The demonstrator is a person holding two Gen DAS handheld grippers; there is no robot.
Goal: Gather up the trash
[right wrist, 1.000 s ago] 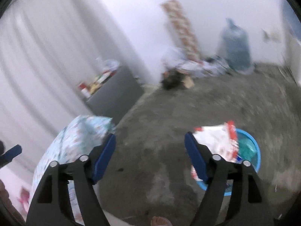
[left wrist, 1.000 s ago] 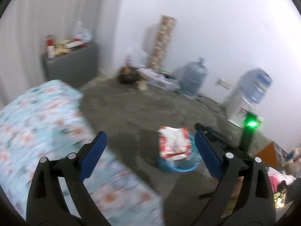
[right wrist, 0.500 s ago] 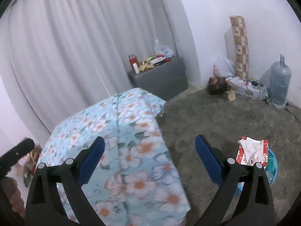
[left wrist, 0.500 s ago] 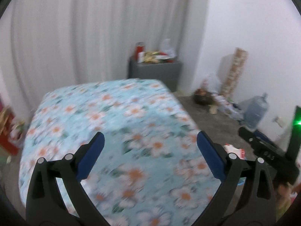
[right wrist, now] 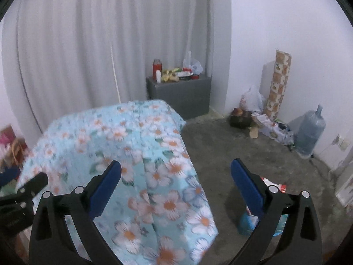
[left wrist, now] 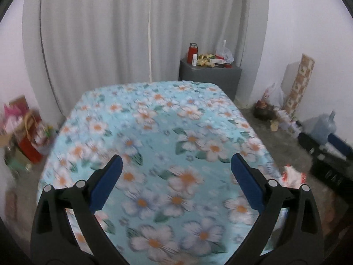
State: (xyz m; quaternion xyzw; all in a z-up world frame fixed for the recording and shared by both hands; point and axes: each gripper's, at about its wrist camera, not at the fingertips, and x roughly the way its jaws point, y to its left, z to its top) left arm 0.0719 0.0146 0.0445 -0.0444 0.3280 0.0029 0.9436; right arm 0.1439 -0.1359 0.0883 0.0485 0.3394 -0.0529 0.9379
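Two grippers gape — soft floral bedspread (left wrist: 167, 132) beneath.

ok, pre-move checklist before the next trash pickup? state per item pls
1. Left tool empty, jaws wide apart: ok.
2. Right tool empty; its jaws have just been opening and stand wide, nothing between them: ok.
3. Blue bin with the red-and-white wrapper on the floor beside the bed: in view, ok.
4. Next trash item picked out: cannot tell; nothing loose shows on the floral bedspread.
5. Clutter on the grey cabinet: trash or not, cannot tell.
6. Image sharpness: not ok, bedspread is motion-blurred in both views.
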